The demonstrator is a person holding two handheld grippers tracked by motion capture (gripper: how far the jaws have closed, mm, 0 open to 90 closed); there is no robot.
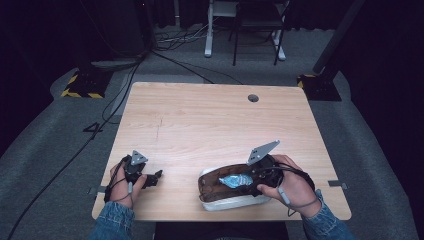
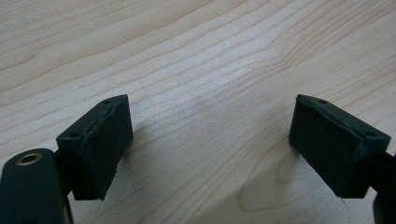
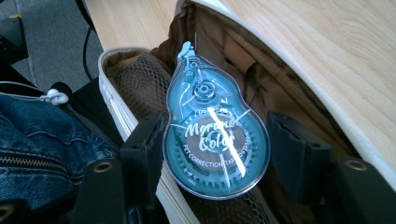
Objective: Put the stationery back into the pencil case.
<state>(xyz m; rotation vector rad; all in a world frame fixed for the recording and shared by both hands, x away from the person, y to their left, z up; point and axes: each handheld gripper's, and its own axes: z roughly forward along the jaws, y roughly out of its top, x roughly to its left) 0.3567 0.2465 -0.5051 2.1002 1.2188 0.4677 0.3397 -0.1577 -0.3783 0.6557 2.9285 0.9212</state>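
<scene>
Correction tape (image 3: 215,135) held over open pouch (image 3: 122,100), mesh lining underneath

Desk: pale wooden desk (image 1: 200,120) with rounded corners — a small round cable hole (image 1: 253,98) near its far edge.
On it: an open white pencil case with brown lining (image 1: 225,201) lies near the front edge, right of centre.
Surface: bare wood grain elsewhere.
Beneath: grey carpeted floor (image 1: 45,150) — black cables (image 1: 115,95) trail across it.

The pencil case (image 3: 140,70) runs past the right gripper view's edges.
</scene>
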